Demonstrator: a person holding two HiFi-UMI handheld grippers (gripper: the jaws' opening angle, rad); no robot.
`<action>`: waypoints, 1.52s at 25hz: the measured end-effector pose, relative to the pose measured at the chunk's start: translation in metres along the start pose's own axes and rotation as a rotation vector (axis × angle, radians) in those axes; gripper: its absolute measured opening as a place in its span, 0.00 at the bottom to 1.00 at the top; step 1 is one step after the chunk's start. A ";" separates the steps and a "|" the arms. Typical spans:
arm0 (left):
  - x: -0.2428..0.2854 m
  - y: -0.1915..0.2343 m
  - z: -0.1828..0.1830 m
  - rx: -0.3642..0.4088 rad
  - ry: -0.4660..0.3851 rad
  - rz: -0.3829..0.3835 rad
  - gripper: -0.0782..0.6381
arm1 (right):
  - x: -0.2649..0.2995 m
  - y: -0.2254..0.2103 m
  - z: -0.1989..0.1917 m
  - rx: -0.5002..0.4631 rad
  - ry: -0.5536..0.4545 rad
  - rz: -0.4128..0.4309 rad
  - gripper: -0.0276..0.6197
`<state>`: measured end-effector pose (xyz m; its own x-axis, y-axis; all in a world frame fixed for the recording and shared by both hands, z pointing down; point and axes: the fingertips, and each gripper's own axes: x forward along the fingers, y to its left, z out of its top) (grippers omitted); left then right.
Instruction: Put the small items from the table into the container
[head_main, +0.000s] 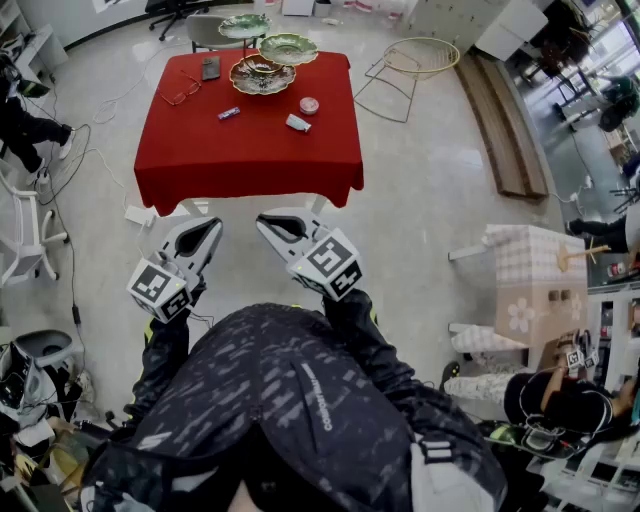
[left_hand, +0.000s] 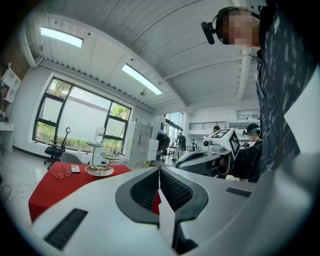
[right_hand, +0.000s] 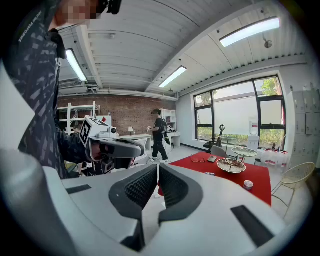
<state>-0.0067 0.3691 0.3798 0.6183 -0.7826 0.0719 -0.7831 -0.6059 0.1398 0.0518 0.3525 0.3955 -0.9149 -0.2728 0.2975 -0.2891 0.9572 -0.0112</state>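
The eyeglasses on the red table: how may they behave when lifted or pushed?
The eyeglasses look thin-framed, so probably light and easily bent. Their arms seem unfolded, so they may tilt if lifted by one side. On the red tablecloth they would likely slide, not roll.

Small items (head_main: 299, 123) on table (head_main: 250, 150) — tiny, indistinct

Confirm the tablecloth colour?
Plain red tablecloth, clearest in the head view.
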 end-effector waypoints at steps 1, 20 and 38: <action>0.002 0.001 -0.001 -0.001 0.000 -0.002 0.13 | 0.001 -0.002 -0.001 0.000 0.000 0.000 0.08; -0.009 -0.002 -0.007 -0.020 -0.012 -0.024 0.13 | 0.012 0.013 -0.008 -0.007 0.032 -0.004 0.08; -0.019 0.001 -0.026 -0.030 0.025 -0.044 0.13 | 0.027 0.013 -0.028 -0.021 0.116 -0.027 0.08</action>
<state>-0.0178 0.3873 0.4039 0.6538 -0.7514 0.0893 -0.7531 -0.6347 0.1732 0.0314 0.3608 0.4300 -0.8678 -0.2868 0.4057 -0.3063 0.9518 0.0175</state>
